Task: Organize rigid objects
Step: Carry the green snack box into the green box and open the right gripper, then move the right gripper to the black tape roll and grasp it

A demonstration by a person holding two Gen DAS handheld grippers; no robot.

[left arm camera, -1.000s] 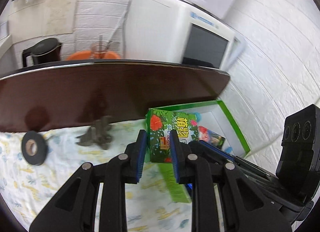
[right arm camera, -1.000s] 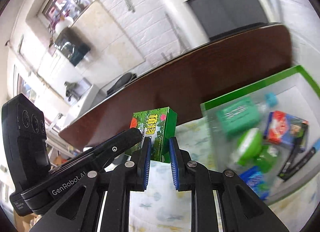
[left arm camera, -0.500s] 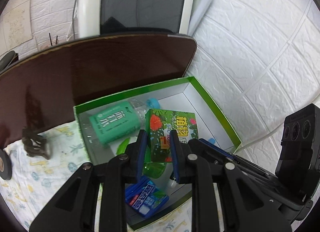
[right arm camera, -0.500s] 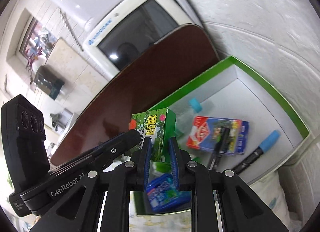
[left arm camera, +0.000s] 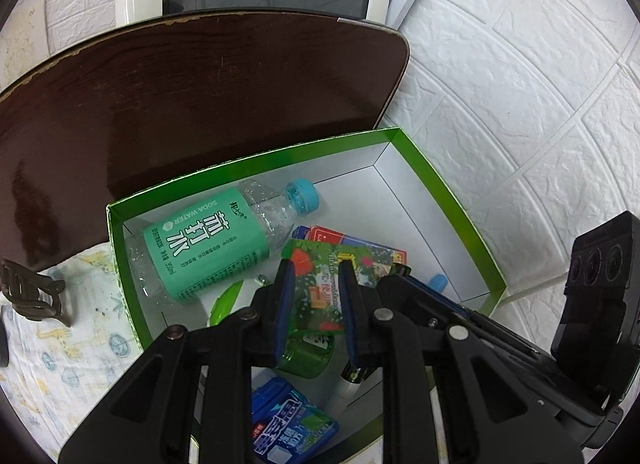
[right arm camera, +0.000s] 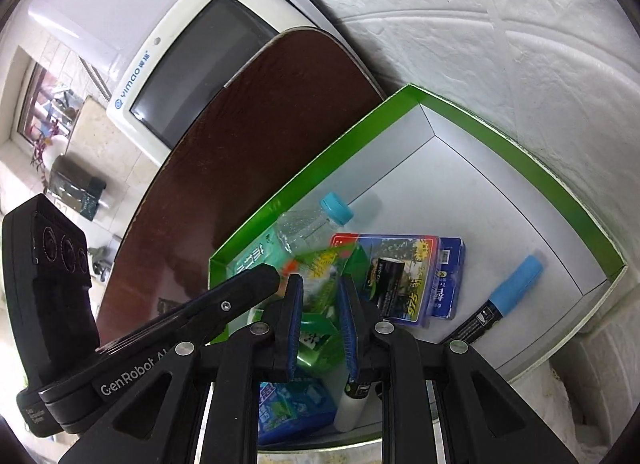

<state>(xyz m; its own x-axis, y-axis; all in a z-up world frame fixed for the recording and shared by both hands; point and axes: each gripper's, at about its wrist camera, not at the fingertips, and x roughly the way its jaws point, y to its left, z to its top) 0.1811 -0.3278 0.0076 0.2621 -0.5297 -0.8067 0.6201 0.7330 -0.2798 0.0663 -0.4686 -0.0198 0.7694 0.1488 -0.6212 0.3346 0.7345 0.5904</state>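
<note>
Both tools hold one small green floral carton together — the left hand-held gripper clamps its sides with narrow jaws, and the right hand-held gripper pinches it the same way. The carton hangs just above the green-rimmed box, over a soda water bottle, a card pack and a blue marker. The double grip probably keeps the carton steady for lowering — the free floor is on the far side of the box.

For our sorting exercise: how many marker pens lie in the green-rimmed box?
2: a black marker with a light blue cap by the box's near-right wall, and a white-bodied marker beneath the tongs. Others may be hidden.
</note>
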